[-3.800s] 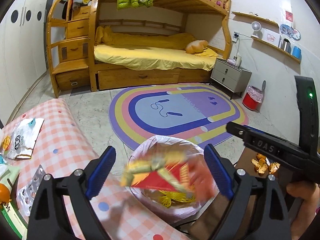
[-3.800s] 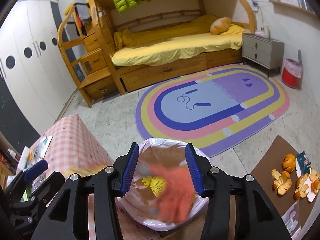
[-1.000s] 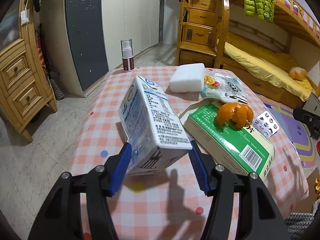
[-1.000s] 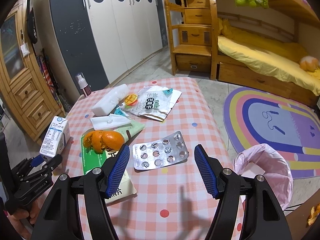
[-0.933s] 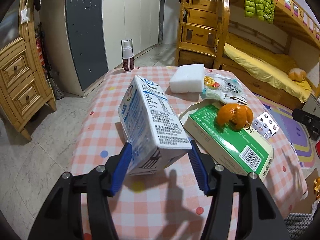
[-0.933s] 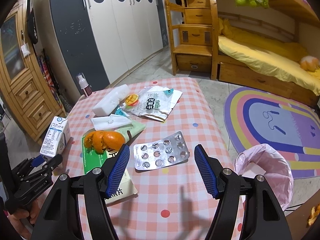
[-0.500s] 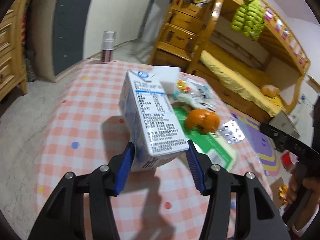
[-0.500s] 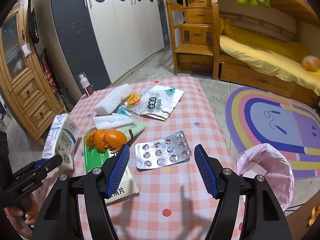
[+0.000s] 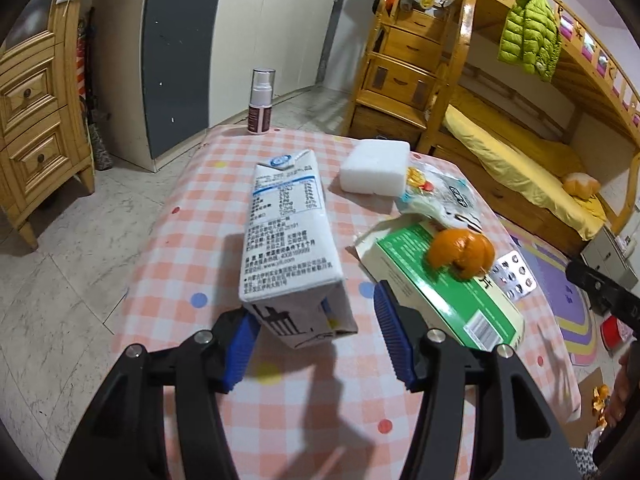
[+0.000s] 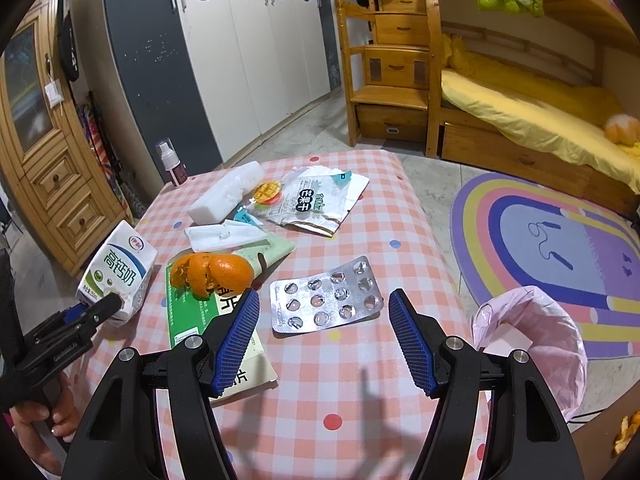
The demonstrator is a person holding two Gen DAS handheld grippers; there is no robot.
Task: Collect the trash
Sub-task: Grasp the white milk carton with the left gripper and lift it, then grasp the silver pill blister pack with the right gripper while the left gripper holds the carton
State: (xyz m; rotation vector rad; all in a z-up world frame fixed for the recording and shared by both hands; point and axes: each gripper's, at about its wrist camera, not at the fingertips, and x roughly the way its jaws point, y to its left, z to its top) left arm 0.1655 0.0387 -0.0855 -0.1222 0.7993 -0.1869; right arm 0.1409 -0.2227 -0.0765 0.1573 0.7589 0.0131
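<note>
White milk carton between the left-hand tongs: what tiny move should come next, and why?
Probably close the left gripper firmly on the white and blue milk carton. Its jaws have just been opening slightly; the tilted carton's base sits between them, and a gap shows beside one blue pad, so lifting toward the pink-lined bin could drop it.

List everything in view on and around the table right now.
milk carton: one, white-blue, tilted between left fingers
green box: one, green-white, table middle
orange peel: one, orange, on the green box
blister pack: one, silver, before right fingers
snack pouch: one, white, far side
white block: one, far side
spray bottle: one, far edge
bin: one, pink liner, floor beside table
left gripper: just opening, gap at one finger
right gripper: open, empty
</note>
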